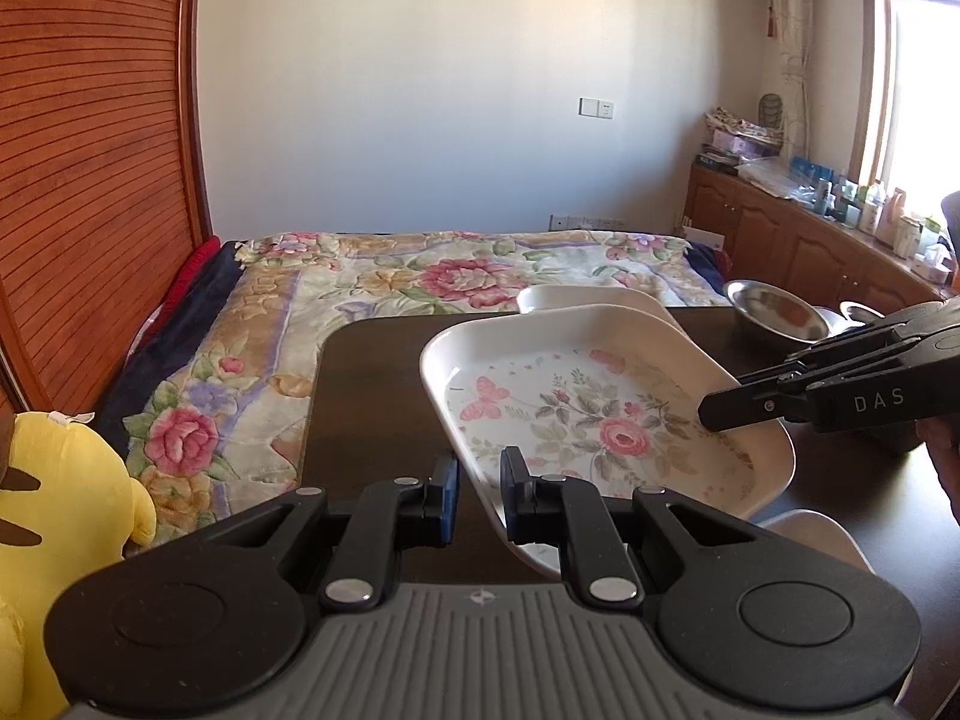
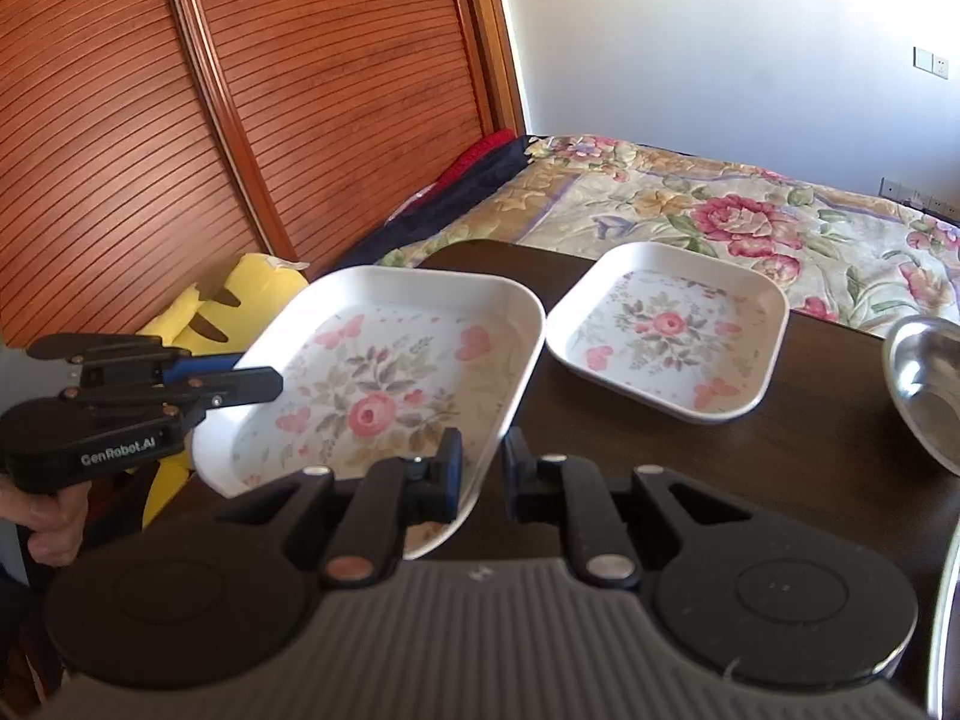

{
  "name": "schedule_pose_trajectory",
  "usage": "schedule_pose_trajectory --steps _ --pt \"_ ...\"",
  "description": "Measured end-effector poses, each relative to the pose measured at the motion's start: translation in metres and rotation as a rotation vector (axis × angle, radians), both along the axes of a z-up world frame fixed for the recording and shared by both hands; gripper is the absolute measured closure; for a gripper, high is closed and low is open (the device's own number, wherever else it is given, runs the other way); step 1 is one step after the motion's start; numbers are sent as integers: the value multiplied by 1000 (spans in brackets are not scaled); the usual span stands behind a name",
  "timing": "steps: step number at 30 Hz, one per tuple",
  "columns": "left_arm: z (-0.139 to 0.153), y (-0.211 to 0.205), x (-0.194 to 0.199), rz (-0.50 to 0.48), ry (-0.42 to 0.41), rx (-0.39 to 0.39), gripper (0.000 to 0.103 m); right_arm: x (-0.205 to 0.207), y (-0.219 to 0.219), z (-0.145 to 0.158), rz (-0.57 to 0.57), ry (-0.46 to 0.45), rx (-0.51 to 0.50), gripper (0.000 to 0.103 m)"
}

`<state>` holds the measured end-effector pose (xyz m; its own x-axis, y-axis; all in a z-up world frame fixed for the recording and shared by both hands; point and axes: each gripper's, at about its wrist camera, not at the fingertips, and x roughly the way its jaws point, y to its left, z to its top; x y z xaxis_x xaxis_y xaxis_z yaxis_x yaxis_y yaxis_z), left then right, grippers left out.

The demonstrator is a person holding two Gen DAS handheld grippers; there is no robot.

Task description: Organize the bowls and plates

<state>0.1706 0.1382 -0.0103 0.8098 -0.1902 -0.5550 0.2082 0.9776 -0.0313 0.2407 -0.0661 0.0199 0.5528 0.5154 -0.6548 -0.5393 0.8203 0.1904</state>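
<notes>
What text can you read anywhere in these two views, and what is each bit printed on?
"DAS" in white, on the black body of the right gripper, seen from the left wrist view.
"GenRobot.AI" in white, on the black body of the left gripper, seen from the right wrist view.
Bottles and boxes on the window counter: labels too small and blurred to read.
The held floral tray carries flowers and butterflies only, no text.

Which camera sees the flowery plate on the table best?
The right wrist view: the far plate shows whole, flowers and all, lying flat on the table. In the left wrist view only its rim peeks out behind the held plate.
</notes>
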Motion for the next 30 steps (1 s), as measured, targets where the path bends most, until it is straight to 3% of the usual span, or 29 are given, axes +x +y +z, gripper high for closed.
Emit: schedule_pose_trajectory --steps 11,30 --pt "6 -27 -35 -33 -8 4 86 -38 -26 11 -21 -38 -8 87" --pt "-1 -64 -81 -79 17 1 86 -85 -70 2 -60 -24 11 87"
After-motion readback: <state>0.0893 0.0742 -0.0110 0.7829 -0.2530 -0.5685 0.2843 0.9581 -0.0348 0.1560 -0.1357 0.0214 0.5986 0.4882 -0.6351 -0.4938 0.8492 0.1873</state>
